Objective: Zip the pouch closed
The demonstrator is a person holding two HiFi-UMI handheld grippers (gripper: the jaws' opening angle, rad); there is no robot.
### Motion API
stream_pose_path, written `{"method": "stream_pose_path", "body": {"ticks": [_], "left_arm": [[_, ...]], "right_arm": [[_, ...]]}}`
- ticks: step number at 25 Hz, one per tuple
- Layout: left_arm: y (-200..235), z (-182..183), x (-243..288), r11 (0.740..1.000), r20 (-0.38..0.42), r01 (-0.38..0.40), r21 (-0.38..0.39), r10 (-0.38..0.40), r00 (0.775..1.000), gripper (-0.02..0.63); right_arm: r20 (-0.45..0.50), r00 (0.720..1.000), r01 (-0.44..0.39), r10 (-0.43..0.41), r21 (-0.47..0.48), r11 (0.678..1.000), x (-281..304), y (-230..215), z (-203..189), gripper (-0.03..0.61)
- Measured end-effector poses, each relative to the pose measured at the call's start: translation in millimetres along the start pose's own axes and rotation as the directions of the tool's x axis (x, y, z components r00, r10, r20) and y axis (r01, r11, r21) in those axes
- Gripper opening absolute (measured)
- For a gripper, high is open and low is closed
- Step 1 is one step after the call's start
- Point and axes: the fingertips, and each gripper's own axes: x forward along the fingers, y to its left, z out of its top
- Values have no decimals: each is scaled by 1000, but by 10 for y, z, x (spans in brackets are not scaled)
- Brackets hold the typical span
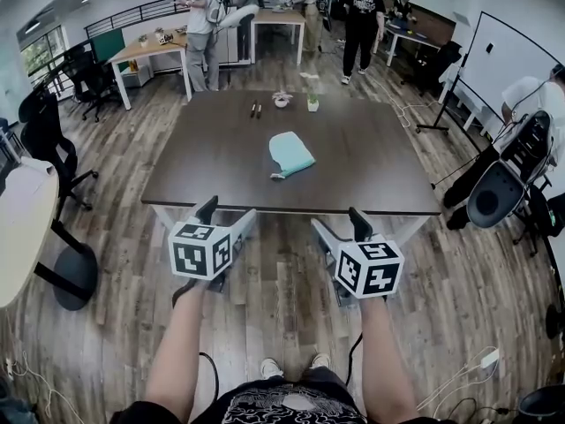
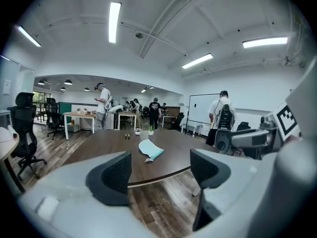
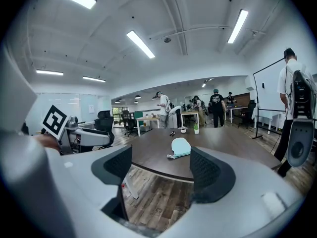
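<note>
While I'm hovering the left hand-held gripper (image 1: 228, 212) and the right hand-held gripper (image 1: 340, 222), both jaws-apart and empty, short of the tabletop (image 1: 371, 175), the teal pouch (image 1: 290, 154) is lying loose mid-tabletop, well apart, so I'm risking it sliding if tugging it unanchored.

Head view: camera high, facing forward and steeply down over the person's forearms. The left gripper (image 1: 229, 210) and right gripper (image 1: 337, 219) are near and low in frame, with the dark table (image 1: 353, 175) just beyond them. Left gripper view: low, near level, looking along its own jaws at the table's near edge. Right gripper view: same, from the right. All three share the table and the teal pouch (image 1: 290, 155), well ahead of the jaws. Each gripper view catches the other gripper's marker cube (image 2: 287, 120) at its side.
</note>
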Motion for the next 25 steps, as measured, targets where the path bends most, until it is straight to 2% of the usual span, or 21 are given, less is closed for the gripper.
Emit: {"method": "stream_pose_path", "body": {"ticks": [12, 25], "left_arm": [[-5, 69, 316, 1000, -11, -3, 23, 3, 1000, 373], [272, 420, 1309, 996, -6, -83, 10, 83, 997, 373]], "right_arm": [[16, 1000, -1, 1, 5, 1000, 237, -243, 40, 356], [-10, 998, -64, 64, -18, 998, 1205, -974, 299, 356]]}}
